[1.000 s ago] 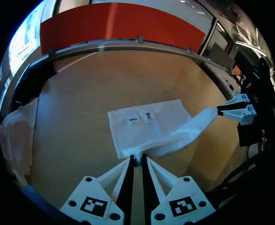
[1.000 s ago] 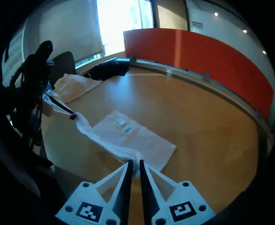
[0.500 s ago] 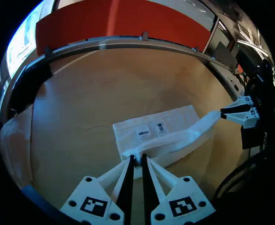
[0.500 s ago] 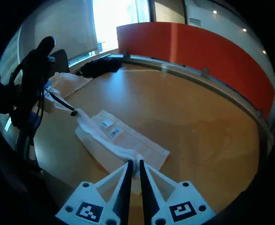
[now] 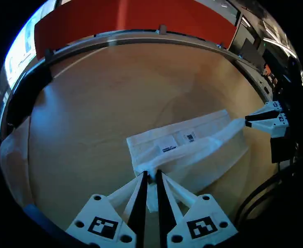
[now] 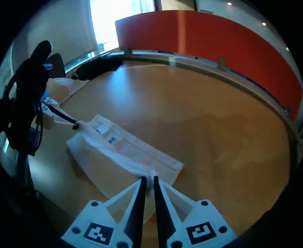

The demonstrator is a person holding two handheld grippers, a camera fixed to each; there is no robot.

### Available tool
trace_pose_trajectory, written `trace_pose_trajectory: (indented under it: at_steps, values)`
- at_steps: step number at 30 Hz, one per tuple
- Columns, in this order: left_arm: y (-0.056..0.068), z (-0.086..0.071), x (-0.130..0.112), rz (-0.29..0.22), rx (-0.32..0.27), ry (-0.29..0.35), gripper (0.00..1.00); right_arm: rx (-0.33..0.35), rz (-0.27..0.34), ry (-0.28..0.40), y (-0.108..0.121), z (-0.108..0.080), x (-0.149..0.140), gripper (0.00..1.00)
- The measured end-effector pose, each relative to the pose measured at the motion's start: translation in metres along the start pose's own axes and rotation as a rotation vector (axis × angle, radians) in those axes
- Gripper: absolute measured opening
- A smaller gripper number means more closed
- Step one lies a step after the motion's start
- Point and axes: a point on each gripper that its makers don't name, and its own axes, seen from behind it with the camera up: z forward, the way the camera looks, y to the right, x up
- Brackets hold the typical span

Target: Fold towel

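A white towel (image 5: 184,144) with two small labels lies on the wooden table (image 5: 101,103). Its near edge is lifted and stretched between both grippers. My left gripper (image 5: 150,178) is shut on one corner of that edge. My right gripper (image 5: 245,121) holds the other corner at the right of the left gripper view. In the right gripper view, my right gripper (image 6: 148,186) is shut on its towel (image 6: 122,149) corner, and my left gripper (image 6: 74,125) pinches the far corner at the left, held by a dark-gloved hand (image 6: 27,103).
A red partition (image 5: 126,18) runs behind the table's curved back rail. Pale cloth (image 5: 13,161) lies at the table's left side, and a dark bundle (image 6: 97,66) sits near the window (image 6: 110,20). Bare wood spreads beyond the towel.
Both grippers have carried the lifted edge forward over the towel. The flat part looks narrower, and more towel now lies under and behind the raised edge.
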Motion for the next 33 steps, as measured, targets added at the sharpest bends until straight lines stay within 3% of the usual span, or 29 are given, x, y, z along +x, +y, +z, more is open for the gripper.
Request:
trace_pose_trajectory:
  at_steps: [11, 18, 22, 24, 25, 30, 33]
  values:
    - [-0.014, 0.016, 0.005, -0.010, 0.048, 0.009, 0.30, -0.073, -0.001, -0.016, 0.015, 0.017, -0.003, 0.22]
    - [-0.025, 0.014, 0.009, 0.014, 0.079, 0.018, 0.46, -0.107, -0.019, -0.023, 0.021, 0.018, -0.004, 0.33]
    - [-0.030, 0.011, 0.012, 0.018, 0.093, 0.029, 0.50, -0.131, -0.015, -0.012, 0.027, 0.016, 0.000, 0.40]
    - [-0.033, 0.008, 0.013, 0.015, 0.100, 0.037, 0.62, -0.143, -0.012, -0.007, 0.031, 0.014, 0.002, 0.43]
    - [-0.035, 0.006, 0.013, 0.013, 0.105, 0.041, 0.62, -0.147, -0.011, -0.005, 0.033, 0.012, 0.002, 0.44]
    - [-0.041, -0.004, 0.013, -0.005, 0.118, 0.061, 0.76, -0.149, -0.014, 0.008, 0.034, 0.005, 0.002, 0.66]
    - [-0.043, -0.010, 0.010, -0.024, 0.116, 0.065, 0.78, -0.142, -0.021, 0.013, 0.031, 0.001, -0.001, 0.81]
